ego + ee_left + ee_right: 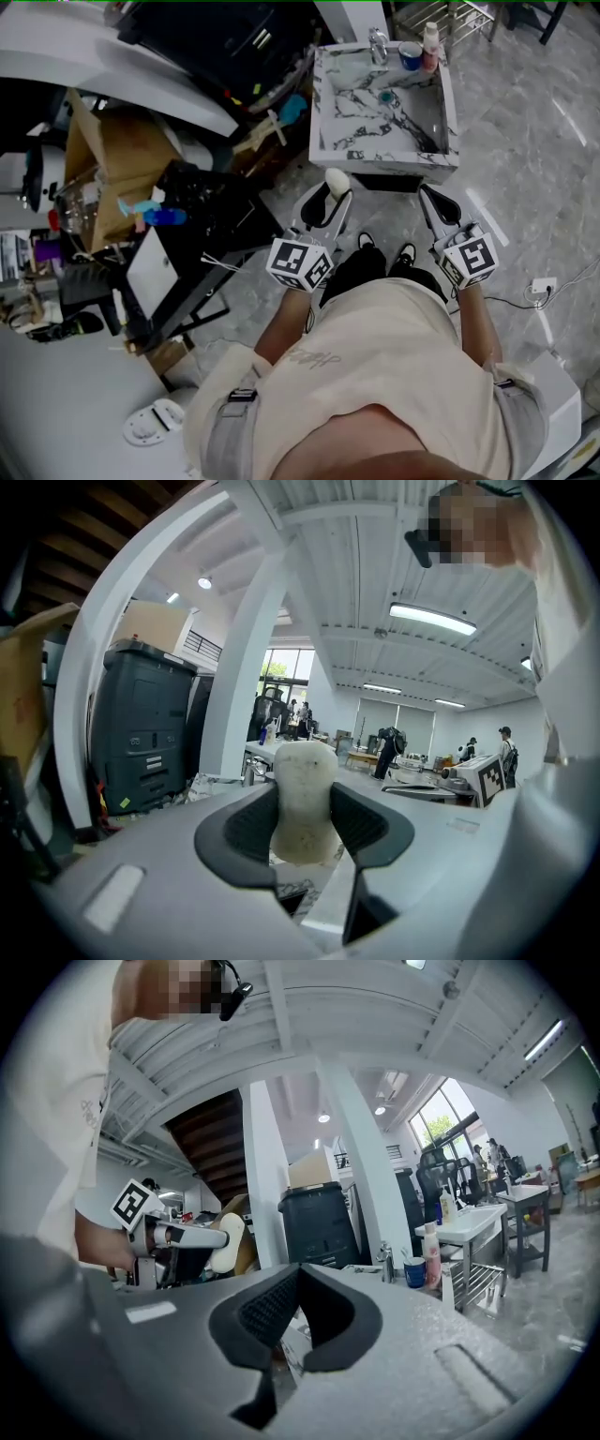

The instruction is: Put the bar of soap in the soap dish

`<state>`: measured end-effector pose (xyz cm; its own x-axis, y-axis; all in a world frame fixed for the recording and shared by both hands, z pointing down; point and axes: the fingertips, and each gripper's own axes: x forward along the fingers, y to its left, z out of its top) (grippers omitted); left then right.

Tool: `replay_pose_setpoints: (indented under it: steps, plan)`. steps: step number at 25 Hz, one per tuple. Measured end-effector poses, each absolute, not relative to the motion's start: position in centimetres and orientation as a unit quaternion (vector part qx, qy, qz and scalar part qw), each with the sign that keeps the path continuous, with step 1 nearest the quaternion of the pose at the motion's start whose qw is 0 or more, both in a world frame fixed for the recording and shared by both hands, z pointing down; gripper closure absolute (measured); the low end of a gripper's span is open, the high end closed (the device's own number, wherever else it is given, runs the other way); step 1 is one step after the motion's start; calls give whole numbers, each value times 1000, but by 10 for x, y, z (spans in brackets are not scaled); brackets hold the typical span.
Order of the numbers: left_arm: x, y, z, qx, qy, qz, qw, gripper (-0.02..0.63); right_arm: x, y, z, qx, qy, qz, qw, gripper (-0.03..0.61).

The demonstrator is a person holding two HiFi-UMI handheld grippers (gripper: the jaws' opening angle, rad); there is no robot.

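Note:
A pale, off-white bar of soap (303, 799) stands upright between the dark pads of my left gripper (305, 829), which is shut on it. In the head view the soap (336, 179) sticks out past the left gripper (334, 195), just in front of the marble sink (431, 161). From the right gripper view the soap (225, 1243) is at the left. My right gripper (298, 1277) is shut with nothing in it and is held beside the left one (434, 200). A small teal object (385, 96) lies in the basin; I cannot tell whether it is the soap dish.
A faucet (378, 44), a blue cup (410, 54) and a pink-capped bottle (430, 45) stand at the sink's back rim. Cluttered dark tables and cardboard (131, 150) fill the left. A power strip and cable (541, 285) lie on the marble floor at right.

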<state>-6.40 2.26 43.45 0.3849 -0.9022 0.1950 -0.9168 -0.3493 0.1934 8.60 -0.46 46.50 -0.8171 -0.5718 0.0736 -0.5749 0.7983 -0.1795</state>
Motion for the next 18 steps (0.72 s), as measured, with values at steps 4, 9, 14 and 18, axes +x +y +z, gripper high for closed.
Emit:
replay_pose_setpoints:
  steps: [4, 9, 14, 18]
  plan:
    - [-73, 0, 444, 821, -549, 15, 154, 416, 77, -22, 464, 305, -947, 95, 14, 577]
    - [-91, -48, 445, 835, -530, 9, 143, 416, 61, -55, 454, 325, -942, 81, 20, 577]
    - [-114, -105, 436, 850, -511, 3, 125, 416, 36, -98, 441, 341, -937, 70, 25, 577]
    - [-130, -147, 438, 858, -497, 4, 127, 416, 21, -133, 440, 355, -932, 70, 36, 577]
